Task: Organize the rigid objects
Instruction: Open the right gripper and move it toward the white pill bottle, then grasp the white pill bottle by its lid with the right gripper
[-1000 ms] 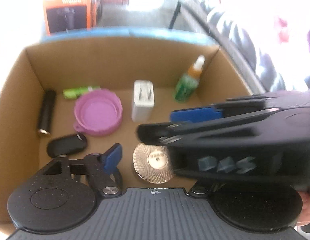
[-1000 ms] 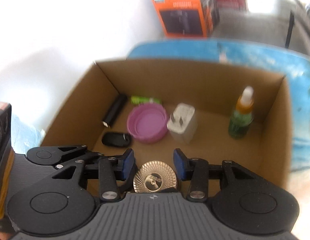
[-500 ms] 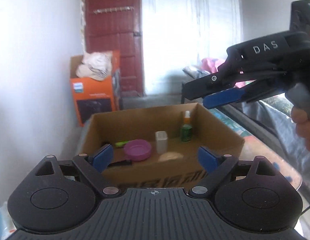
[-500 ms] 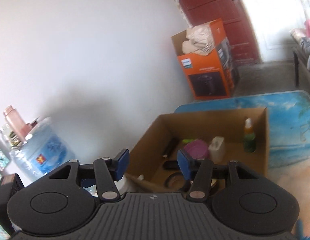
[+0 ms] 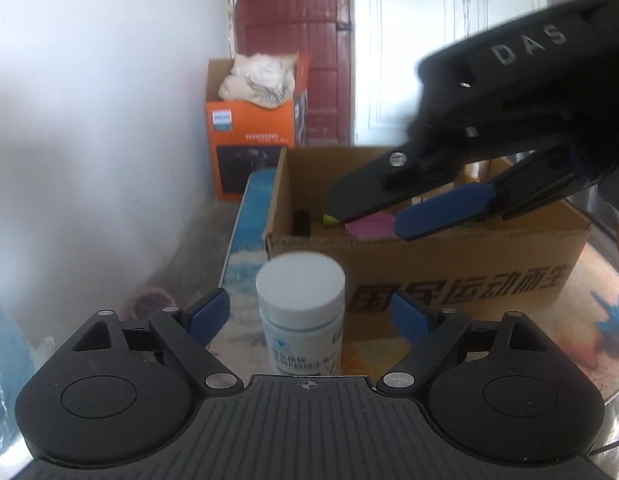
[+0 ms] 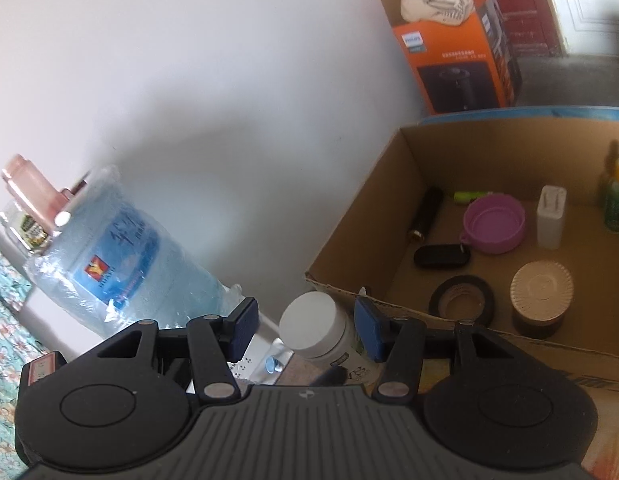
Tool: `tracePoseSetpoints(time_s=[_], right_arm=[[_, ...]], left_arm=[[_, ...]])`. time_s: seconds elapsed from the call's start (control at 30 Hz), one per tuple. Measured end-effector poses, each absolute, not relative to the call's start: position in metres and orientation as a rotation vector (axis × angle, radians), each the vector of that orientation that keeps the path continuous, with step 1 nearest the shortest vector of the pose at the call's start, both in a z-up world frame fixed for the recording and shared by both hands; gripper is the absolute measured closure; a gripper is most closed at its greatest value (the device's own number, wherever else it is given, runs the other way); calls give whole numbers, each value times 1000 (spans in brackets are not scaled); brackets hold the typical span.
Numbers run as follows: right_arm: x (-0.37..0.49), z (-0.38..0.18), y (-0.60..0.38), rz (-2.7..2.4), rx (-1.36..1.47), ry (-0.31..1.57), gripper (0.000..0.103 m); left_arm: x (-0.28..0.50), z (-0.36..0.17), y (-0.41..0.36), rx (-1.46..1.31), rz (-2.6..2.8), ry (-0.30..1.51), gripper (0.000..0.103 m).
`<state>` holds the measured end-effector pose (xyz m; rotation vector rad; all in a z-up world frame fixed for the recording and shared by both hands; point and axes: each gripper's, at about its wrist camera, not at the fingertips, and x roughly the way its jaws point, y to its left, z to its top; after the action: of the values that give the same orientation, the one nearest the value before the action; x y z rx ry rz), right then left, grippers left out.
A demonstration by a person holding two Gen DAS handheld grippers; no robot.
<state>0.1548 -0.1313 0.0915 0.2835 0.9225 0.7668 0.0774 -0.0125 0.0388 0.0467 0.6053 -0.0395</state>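
Observation:
A white pill bottle [image 5: 300, 312] with a white cap stands on the table just outside the cardboard box [image 5: 461, 256]. My left gripper [image 5: 309, 312] is open with the bottle between its fingers, not touching. My right gripper [image 6: 307, 330] is open above the same bottle [image 6: 313, 326]; it also shows in the left wrist view [image 5: 441, 210], over the box. The box [image 6: 349, 240] holds a gold-lidded jar [image 6: 539, 296], a tape roll [image 6: 461, 300], a purple lid [image 6: 493, 222], a white charger [image 6: 551, 216] and a green spray bottle [image 6: 617, 204].
A large blue water jug [image 6: 121, 248] lies left of the table by the white wall. An orange Philips carton [image 5: 255, 140] stands on the floor behind the box. A black case [image 6: 441, 256], a black tube [image 6: 425, 216] and a green stick [image 6: 469, 196] lie in the box.
Both grippers have pulled back out of the box, leaving the gold-lidded jar inside, and come down around the white bottle in front of the box.

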Motion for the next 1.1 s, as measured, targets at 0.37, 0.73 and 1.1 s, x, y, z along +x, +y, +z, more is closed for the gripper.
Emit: tracePoseSetpoints(time_s=[0.37, 0.73, 1.1], right_arm=[[163, 60, -107, 745, 246, 966, 57], [147, 80, -113, 814, 268, 930, 65], [119, 162, -145, 876, 290, 670, 64]], left_arm=[[88, 27, -1, 23, -38, 641, 50], [74, 40, -5, 37, -26, 617, 50], [56, 116, -27, 126, -37, 451, 50]])
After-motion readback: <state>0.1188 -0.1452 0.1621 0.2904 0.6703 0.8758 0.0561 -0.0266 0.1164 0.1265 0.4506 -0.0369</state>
